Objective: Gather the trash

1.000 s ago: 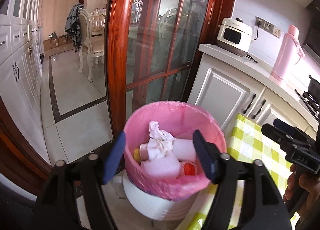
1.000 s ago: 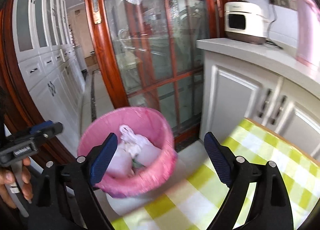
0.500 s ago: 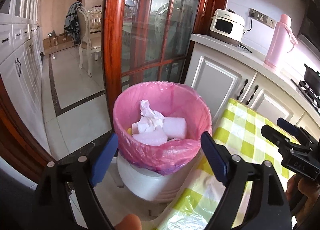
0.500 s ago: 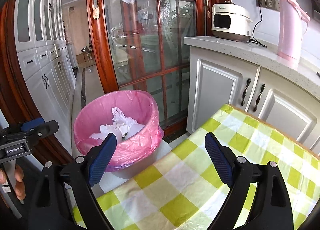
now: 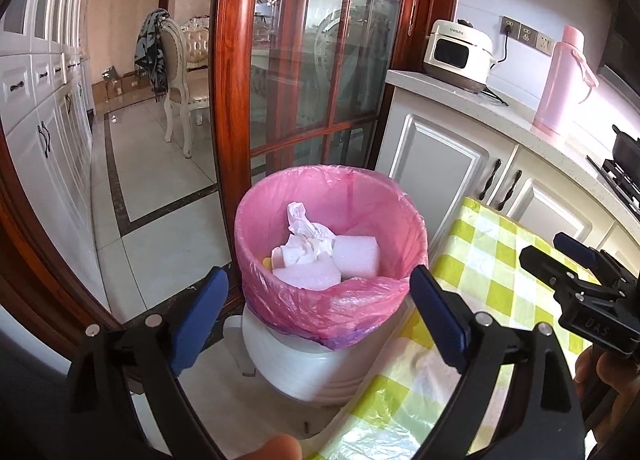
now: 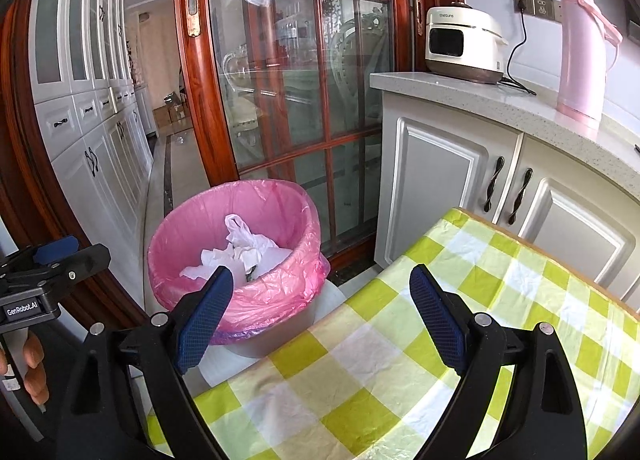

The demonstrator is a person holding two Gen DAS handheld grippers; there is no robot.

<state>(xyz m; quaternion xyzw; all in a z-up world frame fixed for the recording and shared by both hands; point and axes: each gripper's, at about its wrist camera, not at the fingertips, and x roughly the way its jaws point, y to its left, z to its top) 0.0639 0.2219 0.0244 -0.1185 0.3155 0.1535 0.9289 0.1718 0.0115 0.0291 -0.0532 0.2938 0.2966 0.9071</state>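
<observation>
Red-brown timber frames the glazed sliding door [image 5: 304,100], the largest element, standing at twelve o'clock behind everything else. White cabinets [image 6: 448,188] under a speckled stone counter [image 6: 500,104] run from one to three o'clock; on the counter stand a cream rice cooker [image 6: 460,44] and, farther along, a pink flask [image 6: 580,52]. Green-and-white checked cloth covers the table [image 6: 420,360] at four to five o'clock. Just beside the table's corner, on the tiled floor before the door, sits the white bin [image 5: 304,364], lined with a pink bag [image 5: 280,300] folded over its rim. Inside lie the collected trash: white foam blocks [image 5: 356,258] with a crumpled tissue [image 5: 304,228] on top, and something yellow barely visible beneath. The left gripper [image 5: 320,300] hovers on the near side of the bin, its jaws having just been opening, now spread wide with nothing between the blue pads. The right gripper [image 6: 320,300] hangs over the table's edge, jaws likewise wide apart and empty.
</observation>
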